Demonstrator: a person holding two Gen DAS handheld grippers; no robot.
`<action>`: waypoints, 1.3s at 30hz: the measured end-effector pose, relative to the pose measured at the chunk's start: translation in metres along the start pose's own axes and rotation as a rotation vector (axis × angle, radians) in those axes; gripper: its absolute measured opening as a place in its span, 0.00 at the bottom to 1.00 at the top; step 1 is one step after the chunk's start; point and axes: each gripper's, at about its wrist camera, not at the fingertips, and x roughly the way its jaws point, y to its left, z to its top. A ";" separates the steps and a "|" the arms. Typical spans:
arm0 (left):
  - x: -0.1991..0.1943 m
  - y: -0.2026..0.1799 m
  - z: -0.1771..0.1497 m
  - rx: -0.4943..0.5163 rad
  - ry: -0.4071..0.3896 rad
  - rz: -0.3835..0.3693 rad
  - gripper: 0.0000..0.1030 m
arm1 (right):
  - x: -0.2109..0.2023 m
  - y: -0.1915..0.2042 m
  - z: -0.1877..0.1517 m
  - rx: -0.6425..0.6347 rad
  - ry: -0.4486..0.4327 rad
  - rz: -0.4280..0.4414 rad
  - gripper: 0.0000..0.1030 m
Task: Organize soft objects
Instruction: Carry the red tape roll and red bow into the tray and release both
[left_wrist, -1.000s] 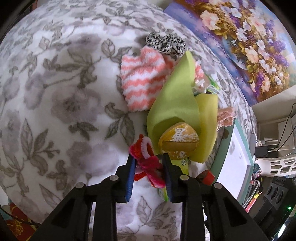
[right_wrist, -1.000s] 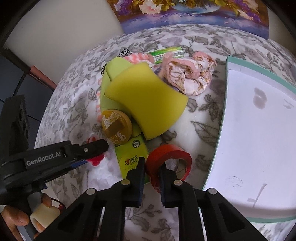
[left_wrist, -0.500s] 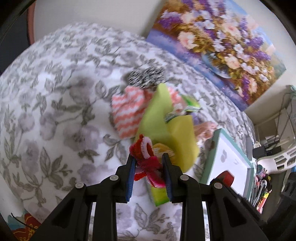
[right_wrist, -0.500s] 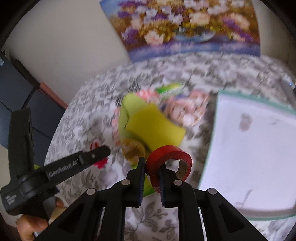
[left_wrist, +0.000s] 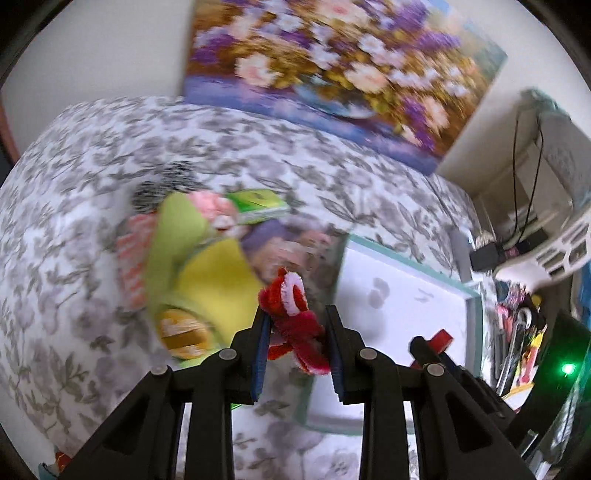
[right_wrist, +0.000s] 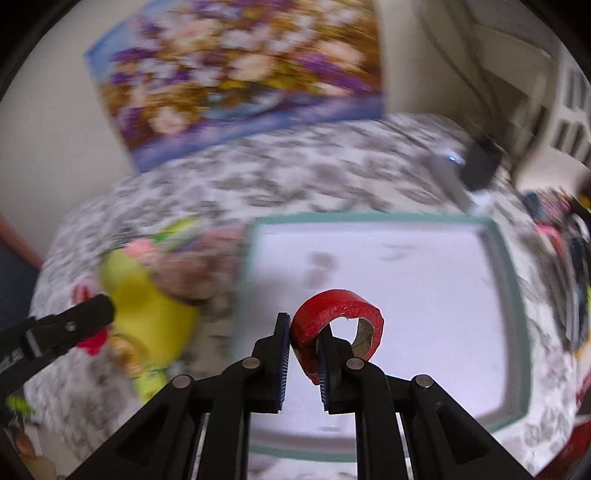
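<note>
Lifting off the pile—left gripper (left_wrist: 295, 332) pinching red pipe-cleaner toy (left_wrist: 291, 321), right gripper (right_wrist: 302, 354) clamping tape roll (right_wrist: 338, 325) (now over tray (right_wrist: 511, 295)).

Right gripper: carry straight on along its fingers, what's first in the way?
Probably the white floor of the tray. The right gripper, shut on the red tape roll, points down into it, with nothing else visible between. Blur leaves depth uncertain.
</note>
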 end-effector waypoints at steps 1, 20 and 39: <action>0.008 -0.008 -0.002 0.018 0.008 0.004 0.29 | 0.003 -0.009 0.002 0.020 0.002 -0.028 0.14; 0.105 -0.097 -0.019 0.268 0.060 -0.040 0.30 | 0.039 -0.087 0.017 0.139 -0.001 -0.300 0.14; 0.111 -0.106 -0.006 0.267 0.048 -0.051 0.52 | 0.054 -0.107 0.024 0.176 0.031 -0.281 0.15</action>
